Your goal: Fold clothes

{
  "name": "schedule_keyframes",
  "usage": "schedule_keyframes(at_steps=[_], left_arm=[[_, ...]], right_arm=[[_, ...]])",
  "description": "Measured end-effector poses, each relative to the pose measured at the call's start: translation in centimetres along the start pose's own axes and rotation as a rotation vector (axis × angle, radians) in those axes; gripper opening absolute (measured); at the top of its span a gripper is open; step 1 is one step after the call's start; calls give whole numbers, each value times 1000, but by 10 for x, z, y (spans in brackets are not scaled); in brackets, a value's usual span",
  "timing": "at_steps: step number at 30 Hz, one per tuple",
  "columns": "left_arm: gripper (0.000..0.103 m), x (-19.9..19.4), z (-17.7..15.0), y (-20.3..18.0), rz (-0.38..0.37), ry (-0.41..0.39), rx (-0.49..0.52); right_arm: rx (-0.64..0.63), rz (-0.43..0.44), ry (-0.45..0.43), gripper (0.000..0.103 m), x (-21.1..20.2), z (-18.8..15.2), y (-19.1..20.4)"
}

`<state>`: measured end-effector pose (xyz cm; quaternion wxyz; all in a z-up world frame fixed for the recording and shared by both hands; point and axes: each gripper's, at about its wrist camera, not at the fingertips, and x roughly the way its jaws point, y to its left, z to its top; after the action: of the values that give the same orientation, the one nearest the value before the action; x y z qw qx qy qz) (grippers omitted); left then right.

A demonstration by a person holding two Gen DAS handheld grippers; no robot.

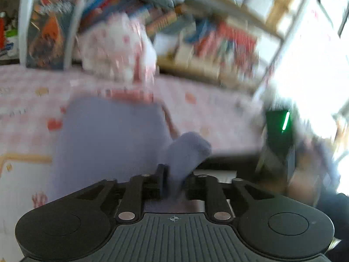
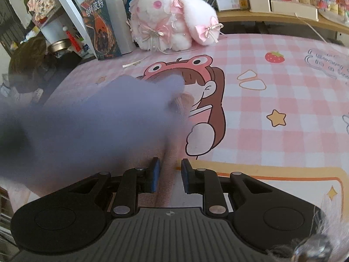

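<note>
Left gripper (image 1: 174, 181) is clamping the blue cloth (image 1: 104, 135), likely lifting it to fold; right gripper (image 2: 168, 174) is gaping near the pink cloth (image 2: 185, 102).

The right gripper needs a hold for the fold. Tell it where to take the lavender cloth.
Grip the lavender fleece cloth at its near edge, left of the open right gripper, coming from the right; the left gripper already pinches another part.

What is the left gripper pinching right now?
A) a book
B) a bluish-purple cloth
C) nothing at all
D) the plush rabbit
B: in the left wrist view the left gripper has its fingers closed on a fold of the bluish-purple cloth.
</note>
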<state>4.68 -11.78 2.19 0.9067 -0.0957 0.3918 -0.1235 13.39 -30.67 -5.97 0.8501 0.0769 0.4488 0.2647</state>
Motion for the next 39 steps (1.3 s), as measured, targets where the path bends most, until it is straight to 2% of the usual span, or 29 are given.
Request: schedule_keyframes(at_steps=[2, 7, 9, 11, 15, 16, 19, 21, 24, 26, 29, 31, 33, 35, 38, 39], left_arm=[[32, 7, -10, -3, 13, 22, 25], [59, 6, -9, -6, -21, 64, 41], [60, -4, -3, -12, -37, 71, 66], [60, -19, 7, -13, -86, 40, 54], [66, -60, 25, 7, -133, -90, -32], [66, -68, 28, 13, -131, -118, -54], [65, -66, 34, 31, -38, -124, -94], [64, -54, 30, 36, -2, -76, -77], [62, -44, 19, 37, 21, -38, -65], [62, -39, 11, 36, 30, -19, -60], [62, -32, -1, 36, 43, 10, -52], [65, -27, -10, 36, 51, 29, -47], [66, -27, -12, 37, 47, 26, -56], [66, -25, -13, 41, 48, 22, -73], [66, -14, -13, 46, 65, 33, -89], [66, -11, -12, 46, 62, 40, -95]], right_arm=[[6, 22, 2, 20, 0, 0, -4], [67, 64, 20, 23, -5, 1, -15], [125, 77, 14, 24, -14, -1, -23], [176, 84, 2, 26, -25, -3, -32], [303, 134, -27, 28, -46, -6, -50], [343, 160, -35, 30, -51, -6, -54], [450, 259, -37, 40, -58, -6, -62], [487, 322, -10, 46, -54, -5, -60], [492, 381, 61, 48, -34, -1, -45], [470, 388, 77, 49, -22, 5, -33], [386, 318, 60, 49, -2, 20, -11], [237, 301, -7, 16, -7, 28, 7], [82, 305, -86, 16, -14, 34, 25], [-117, 426, -219, 16, -39, 31, 40], [-235, 341, -222, 16, -35, 33, 53], [-219, 247, -182, 18, -20, 36, 50]])
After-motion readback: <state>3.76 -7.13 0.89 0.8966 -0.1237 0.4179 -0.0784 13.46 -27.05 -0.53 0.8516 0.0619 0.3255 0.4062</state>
